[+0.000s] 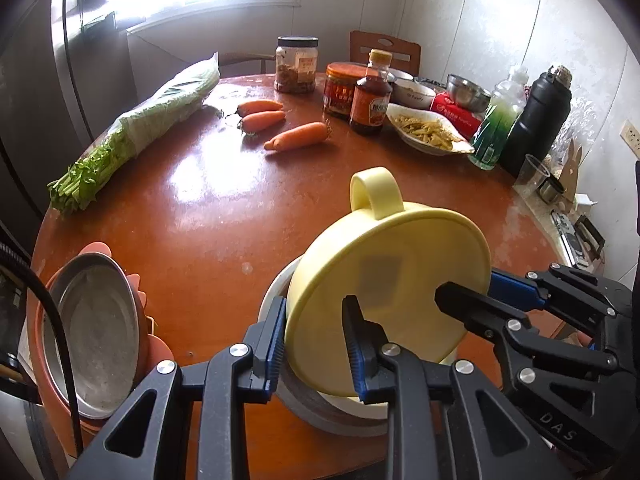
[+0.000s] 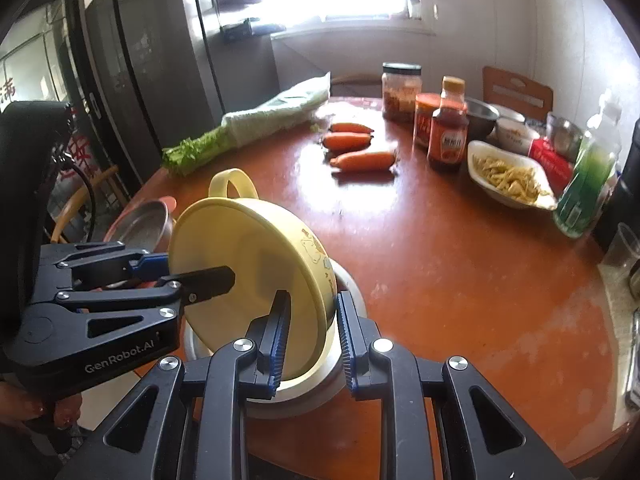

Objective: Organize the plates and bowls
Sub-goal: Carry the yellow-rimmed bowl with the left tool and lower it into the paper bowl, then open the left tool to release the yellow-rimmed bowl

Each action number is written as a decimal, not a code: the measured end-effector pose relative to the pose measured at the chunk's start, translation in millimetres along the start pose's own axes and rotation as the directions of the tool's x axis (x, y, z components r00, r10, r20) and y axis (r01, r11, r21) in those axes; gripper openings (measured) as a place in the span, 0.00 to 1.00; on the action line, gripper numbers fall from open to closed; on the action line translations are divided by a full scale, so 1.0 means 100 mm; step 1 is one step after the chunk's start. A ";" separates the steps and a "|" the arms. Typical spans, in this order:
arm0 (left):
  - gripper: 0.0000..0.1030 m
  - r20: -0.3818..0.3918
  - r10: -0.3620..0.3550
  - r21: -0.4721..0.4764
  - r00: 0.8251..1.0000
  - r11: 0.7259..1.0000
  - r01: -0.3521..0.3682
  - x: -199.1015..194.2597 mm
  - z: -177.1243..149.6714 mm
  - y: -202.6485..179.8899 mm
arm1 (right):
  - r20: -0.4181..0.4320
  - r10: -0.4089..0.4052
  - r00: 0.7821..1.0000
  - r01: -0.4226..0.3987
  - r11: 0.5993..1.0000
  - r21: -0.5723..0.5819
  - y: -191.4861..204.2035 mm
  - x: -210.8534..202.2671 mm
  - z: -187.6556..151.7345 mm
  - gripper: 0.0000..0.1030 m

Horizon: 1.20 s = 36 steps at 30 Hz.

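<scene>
Both grippers, left gripper (image 1: 316,344) and right gripper (image 2: 310,334), clamp the tilted yellow bowl's (image 1: 392,300) near rim directly over the white bowl (image 2: 352,292).

carrots (image 1: 298,136): 3 | jars (image 1: 296,64): 2 | sauce bottle (image 1: 371,94): 1 | yellow bowl (image 1: 384,292): 1

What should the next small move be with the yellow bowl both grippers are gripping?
Probably lower it level into the white bowl right beneath. The yellow bowl is tilted, with the left gripper and the right gripper clamped on opposite rim edges, so both should descend together.
</scene>
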<state>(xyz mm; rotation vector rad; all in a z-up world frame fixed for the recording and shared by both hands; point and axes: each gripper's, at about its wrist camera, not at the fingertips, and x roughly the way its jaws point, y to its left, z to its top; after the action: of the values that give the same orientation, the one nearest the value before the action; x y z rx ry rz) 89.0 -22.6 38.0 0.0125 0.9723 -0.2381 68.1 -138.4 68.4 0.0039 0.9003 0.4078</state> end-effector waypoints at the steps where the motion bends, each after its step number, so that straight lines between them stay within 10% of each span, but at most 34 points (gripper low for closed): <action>1: 0.27 -0.004 0.001 -0.001 1.000 1.000 -0.001 0.02 0.00 0.00 | -0.006 0.001 1.000 -0.001 1.000 0.000 0.00 0.02 -0.01 0.24; 36: 0.65 0.043 -0.028 -0.049 0.999 0.998 0.030 -0.11 -0.01 0.21 | 0.046 -0.016 0.999 0.012 0.996 0.086 -0.22 -0.15 0.05 0.55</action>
<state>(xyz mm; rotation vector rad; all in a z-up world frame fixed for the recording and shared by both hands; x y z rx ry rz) 86.9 0.5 44.6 -0.0516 0.9364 -0.2404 70.9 -163.6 79.0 0.0857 0.8706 0.3546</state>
